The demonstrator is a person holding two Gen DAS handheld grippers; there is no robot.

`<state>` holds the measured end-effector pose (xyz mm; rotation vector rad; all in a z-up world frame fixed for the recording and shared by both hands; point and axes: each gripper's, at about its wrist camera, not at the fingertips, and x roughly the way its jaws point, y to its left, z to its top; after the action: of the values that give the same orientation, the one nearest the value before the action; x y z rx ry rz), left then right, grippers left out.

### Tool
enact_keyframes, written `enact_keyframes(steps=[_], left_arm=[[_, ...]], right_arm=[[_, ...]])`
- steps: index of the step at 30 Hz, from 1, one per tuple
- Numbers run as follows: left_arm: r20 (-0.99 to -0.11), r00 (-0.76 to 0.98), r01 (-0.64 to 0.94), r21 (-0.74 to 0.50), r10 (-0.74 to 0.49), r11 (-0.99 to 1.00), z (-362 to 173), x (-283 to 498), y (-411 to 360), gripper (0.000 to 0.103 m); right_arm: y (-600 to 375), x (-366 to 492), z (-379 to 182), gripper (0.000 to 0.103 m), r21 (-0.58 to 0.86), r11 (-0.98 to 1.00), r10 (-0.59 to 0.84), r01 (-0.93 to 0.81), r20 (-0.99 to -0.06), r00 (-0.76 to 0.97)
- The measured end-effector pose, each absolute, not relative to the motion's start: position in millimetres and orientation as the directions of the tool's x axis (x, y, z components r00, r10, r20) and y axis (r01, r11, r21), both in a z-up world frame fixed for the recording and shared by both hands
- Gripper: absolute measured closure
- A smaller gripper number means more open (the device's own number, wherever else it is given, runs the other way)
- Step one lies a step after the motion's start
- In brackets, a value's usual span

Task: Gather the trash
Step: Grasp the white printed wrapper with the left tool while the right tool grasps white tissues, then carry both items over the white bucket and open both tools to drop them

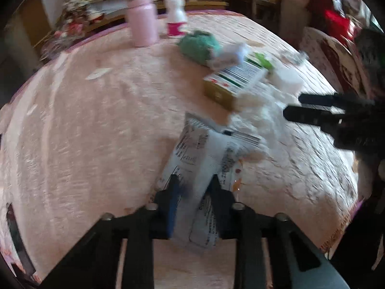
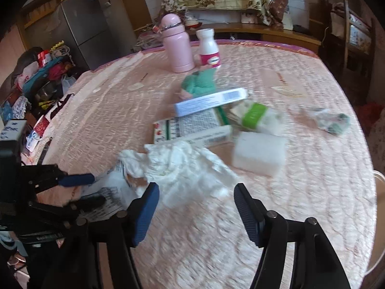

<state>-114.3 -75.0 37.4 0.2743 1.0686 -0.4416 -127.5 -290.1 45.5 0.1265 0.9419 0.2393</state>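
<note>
Pink tablecloth [image 2: 300, 192], left claw [image 1: 193, 185] gripping wrapper [image 1: 199, 159], right claw [image 2: 196, 195] open

Both grippers showing as black frames w/ angled struts & silver round screw heads at the joints. Left gripper [image 1: 193, 180]: fingers looking black, one blue-faced. Right gripper [image 2: 196, 190]: fingers [image 2: 145, 213] wearing ribbed blue pads on inner faces, black housing behind

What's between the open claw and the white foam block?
Only bare pink tablecloth lies between the right gripper and the foam block, seen in the right wrist view.
</note>
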Motion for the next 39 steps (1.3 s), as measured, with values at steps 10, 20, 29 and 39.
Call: enact_keyframes(steps=[10,20,29,39], left_arm=[[-0.879,0.416,0.392,-0.059,-0.234,0.918,39.7,-104.5,-50.4,0.086],[-0.871,0.423,0.371,-0.086,-0.251,0.925,25.9,-105.0,-62.5,0.032],[-0.856,0.464,0.388,-0.035,-0.228,0.921,46.1,-111.9,-67.7,0.091],[-0.797,0.508,0.446,-0.082,-0.327,0.891,100.8,-129.8,-98.9,0.091]], right_arm=[[-261.9,-92.5,16.9,0.070,0.200,0.968,0.252,-0.153,-0.806,0.535],[-280.5,-137.5,55.8,0.081,0.197,0.952,0.301,-0.236,-0.750,0.589],[-312.8,-173.2,89.2,0.081,0.200,0.953,0.301,-0.227,-0.706,0.641],[-358.4,-198.6,111.5,0.081,0.192,0.969,0.245,-0.154,-0.672,0.699]])
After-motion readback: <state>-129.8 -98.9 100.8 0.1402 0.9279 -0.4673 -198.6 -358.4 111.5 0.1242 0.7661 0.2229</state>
